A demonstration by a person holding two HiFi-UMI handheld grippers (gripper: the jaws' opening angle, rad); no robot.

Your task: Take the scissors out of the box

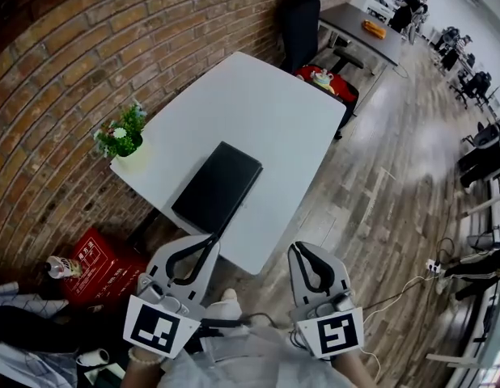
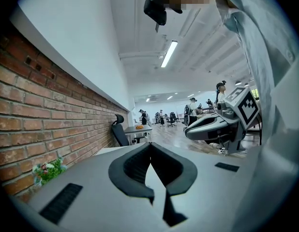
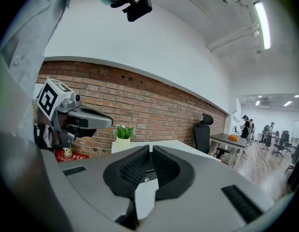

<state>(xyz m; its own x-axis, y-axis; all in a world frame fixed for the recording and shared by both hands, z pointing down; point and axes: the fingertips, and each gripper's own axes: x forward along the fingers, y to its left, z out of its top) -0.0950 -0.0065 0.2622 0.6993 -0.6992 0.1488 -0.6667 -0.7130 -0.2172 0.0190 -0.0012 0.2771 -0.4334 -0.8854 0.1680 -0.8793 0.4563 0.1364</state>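
Observation:
A flat black box [image 1: 218, 186] lies closed on the white table [image 1: 266, 107], near its front edge. No scissors are visible in any view. My left gripper [image 1: 210, 238] hovers just before the table's near edge, close to the box's front end, its jaws shut on nothing. My right gripper [image 1: 302, 248] is held over the floor to the right of the table corner, also shut and empty. In the left gripper view the jaws [image 2: 149, 144] meet at their tips. The right gripper view shows its jaws [image 3: 151, 149] pressed together too.
A small potted plant [image 1: 125, 140] stands at the table's left edge against the brick wall [image 1: 80, 63]. A black office chair [image 1: 302, 18] is at the far end. A red case [image 1: 92, 265] sits on the floor at left. Cables [image 1: 412, 285] lie on the wood floor at right.

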